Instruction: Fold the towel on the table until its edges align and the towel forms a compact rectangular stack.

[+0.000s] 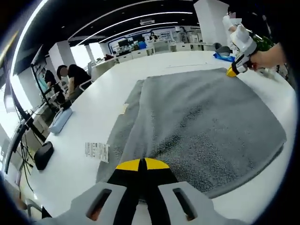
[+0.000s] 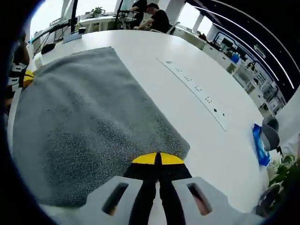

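Note:
A grey towel (image 1: 201, 122) lies spread on the white table (image 1: 154, 63), with a lower layer sticking out along its left side. My left gripper (image 1: 142, 164) is shut on the towel's near edge, yellow tips pressed together. In the same view my right gripper (image 1: 231, 71), held by a hand, sits at the towel's far right corner. In the right gripper view the towel (image 2: 79, 122) stretches away to the left, and my right gripper (image 2: 157, 159) is shut on its near corner. The left gripper (image 2: 26, 78) shows at the towel's far left edge.
A white label (image 1: 97, 151) lies on the table left of the towel. A black object (image 1: 43, 154) and a pale blue one (image 1: 60, 121) lie near the table's left edge, where people (image 1: 75, 76) sit. A socket strip (image 2: 197, 89) and a blue item (image 2: 258, 145) lie right of the towel.

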Motion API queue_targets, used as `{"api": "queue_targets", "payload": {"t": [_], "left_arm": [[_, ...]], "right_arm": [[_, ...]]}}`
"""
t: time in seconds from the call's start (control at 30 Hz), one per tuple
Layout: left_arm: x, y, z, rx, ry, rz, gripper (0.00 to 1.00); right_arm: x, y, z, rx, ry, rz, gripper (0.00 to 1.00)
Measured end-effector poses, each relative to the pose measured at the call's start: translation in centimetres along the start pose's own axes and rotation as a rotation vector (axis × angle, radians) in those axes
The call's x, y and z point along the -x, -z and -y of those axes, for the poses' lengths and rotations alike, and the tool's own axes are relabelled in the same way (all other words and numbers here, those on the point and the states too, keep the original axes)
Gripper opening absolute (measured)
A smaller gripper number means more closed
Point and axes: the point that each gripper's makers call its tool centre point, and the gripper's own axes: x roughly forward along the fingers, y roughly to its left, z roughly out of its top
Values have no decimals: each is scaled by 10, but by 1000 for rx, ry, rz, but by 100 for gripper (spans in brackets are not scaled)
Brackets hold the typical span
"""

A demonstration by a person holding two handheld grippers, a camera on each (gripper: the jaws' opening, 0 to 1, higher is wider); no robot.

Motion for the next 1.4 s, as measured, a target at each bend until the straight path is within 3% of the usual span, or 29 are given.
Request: {"api": "queue_targets", "payload": {"t": [0.1, 0.17, 0.2, 0.27, 0.5, 0.63, 0.8, 1.0, 1.2, 1.33, 1.4], "left_arm": [[-1, 0, -1, 10, 19, 9, 2], [-3, -1, 0, 77, 43, 15, 2], [-3, -1, -1, 55, 44, 6, 2], [-4, -2, 2, -71, 52, -26, 1], [-9, -10, 14, -90, 76, -78, 1], [-12, -12, 19, -172, 96, -133, 1], [-11, -16, 36, -105, 161, -128, 1], [-10, -18, 51, -114, 188, -116, 1], [-10, -23, 65, -150, 233, -141, 1], [-9, -25, 80, -95, 298, -151, 1], [-8, -26, 82, -113, 298, -149, 1]], "right_arm": [[1, 3, -1, 18, -5, -13, 0], [2, 4, 0, 18, -5, -19, 0], [3, 6, 0, 3, -6, -23, 0], [5, 8, 1, -31, -3, -37, 0], [15, 28, 4, -43, 67, -75, 0], [23, 40, 7, -96, 69, -84, 0], [33, 58, 10, -88, 78, -118, 0], [45, 79, 18, -119, 81, -145, 0], [55, 93, 23, -165, 87, -163, 0], [61, 101, 26, -203, 93, -165, 0], [63, 105, 27, -212, 96, -171, 0]]}}
